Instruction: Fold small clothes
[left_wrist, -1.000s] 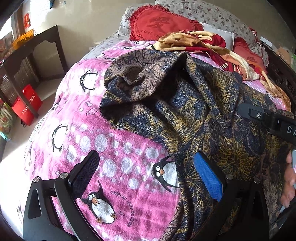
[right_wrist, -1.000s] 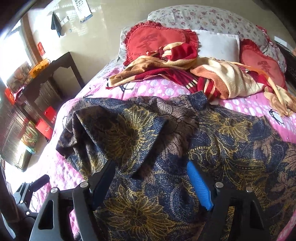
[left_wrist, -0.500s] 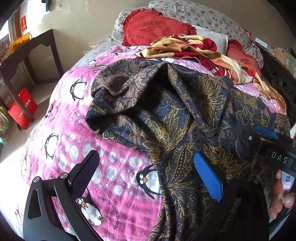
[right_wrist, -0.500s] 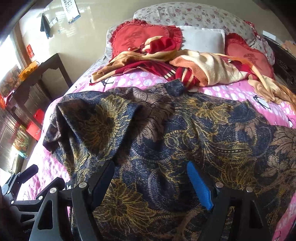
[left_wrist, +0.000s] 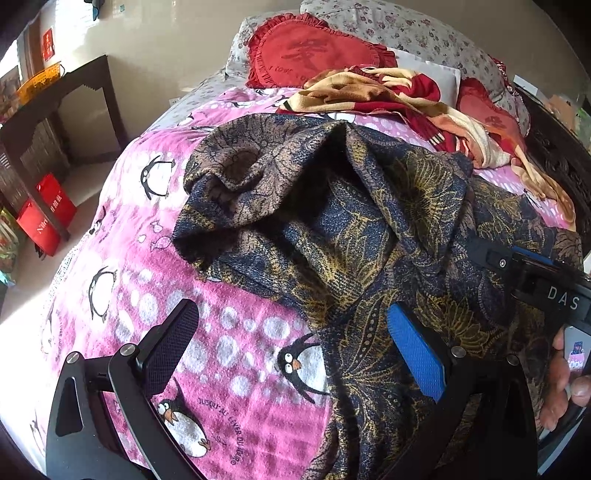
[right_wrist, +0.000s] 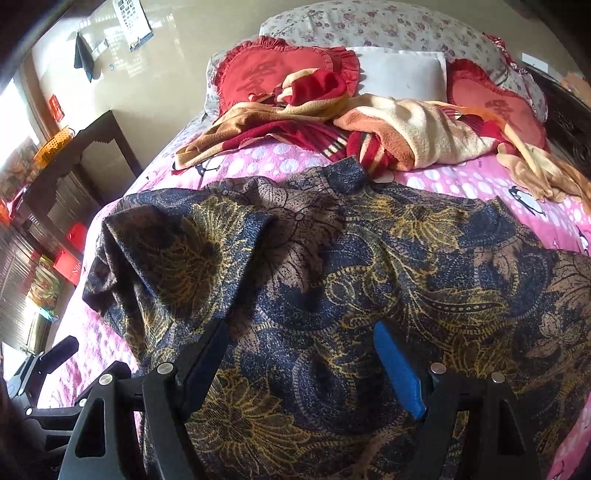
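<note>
A bedroom in a home is showing here: a bed is wearing a pink penguin-print blanket (left_wrist: 207, 332), and red heart-shaped cushions (right_wrist: 280, 74) are leaning against flowered pillows (right_wrist: 388, 26) at its head. A dark wooden side table (left_wrist: 55, 110) is standing by the cream wall, a calendar (right_wrist: 135, 22) is hanging there, and red bags (left_wrist: 46, 218) are sitting on the floor

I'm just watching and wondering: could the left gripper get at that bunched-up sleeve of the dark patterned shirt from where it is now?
Probably yes. The left gripper is open above the pink penguin blanket, and the bunched sleeve of the dark patterned shirt lies ahead of it with nothing in between.
</note>
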